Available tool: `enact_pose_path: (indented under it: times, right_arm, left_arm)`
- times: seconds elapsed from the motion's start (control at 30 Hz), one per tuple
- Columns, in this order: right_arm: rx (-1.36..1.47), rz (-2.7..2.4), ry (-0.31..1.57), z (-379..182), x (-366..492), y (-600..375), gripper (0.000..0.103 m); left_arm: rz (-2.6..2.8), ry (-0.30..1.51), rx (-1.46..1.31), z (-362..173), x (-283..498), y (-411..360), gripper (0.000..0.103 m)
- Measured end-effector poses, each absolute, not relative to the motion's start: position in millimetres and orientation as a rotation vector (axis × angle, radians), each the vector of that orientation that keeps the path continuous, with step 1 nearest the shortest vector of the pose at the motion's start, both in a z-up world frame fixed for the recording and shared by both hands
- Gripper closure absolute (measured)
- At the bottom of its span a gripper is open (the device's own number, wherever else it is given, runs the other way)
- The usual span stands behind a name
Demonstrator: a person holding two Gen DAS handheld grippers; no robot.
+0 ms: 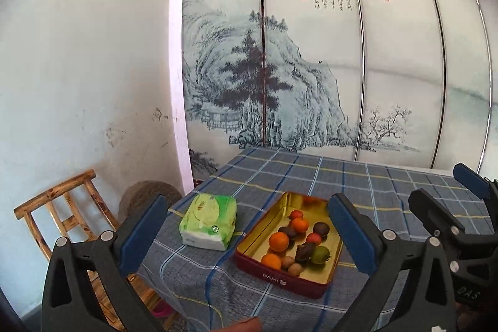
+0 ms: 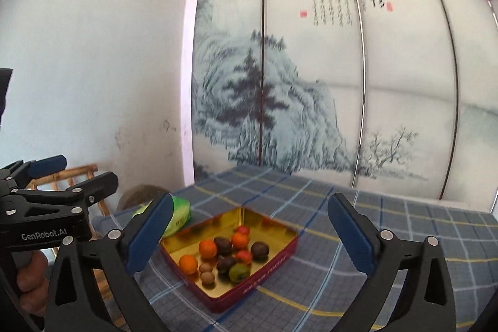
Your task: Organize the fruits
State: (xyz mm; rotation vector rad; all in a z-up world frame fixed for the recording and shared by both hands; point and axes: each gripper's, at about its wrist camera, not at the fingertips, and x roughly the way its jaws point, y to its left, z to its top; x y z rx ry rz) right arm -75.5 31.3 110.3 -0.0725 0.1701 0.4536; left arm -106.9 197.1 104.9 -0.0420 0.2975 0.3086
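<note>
From your left wrist, your left tool (image 1: 249, 234) stood wide apart and empty above the worktop (image 1: 389, 185); the fruits (image 1: 295, 241) lay together in the red tin (image 1: 280, 279), beside a green tissue pack (image 1: 208, 221). From your right wrist, your right tool (image 2: 250, 234) also gaped empty, framing the tin.

"GenRobot.AI" on left gripper (image 2: 84, 173)

Small mixed fruits (image 1: 298, 241) clustered inside open red tin (image 1: 280, 277), gold-lined
</note>
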Motion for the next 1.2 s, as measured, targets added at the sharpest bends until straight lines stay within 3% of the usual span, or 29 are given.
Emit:
enact_pose_path:
  times: [0.7, 1.2]
  right_arm:
    - [-0.034, 0.394, 0.1, 134.9, -113.7, -8.7, 0.0]
    - [-0.042, 0.388, 0.113, 131.2, -120.0, -15.4, 0.0]
  left_arm:
    - [0.272, 0.243, -0.034, 139.4, -139.9, 168.2, 0.0]
    - [0.267, 0.262, -0.031, 134.9, -142.5, 162.3, 0.0]
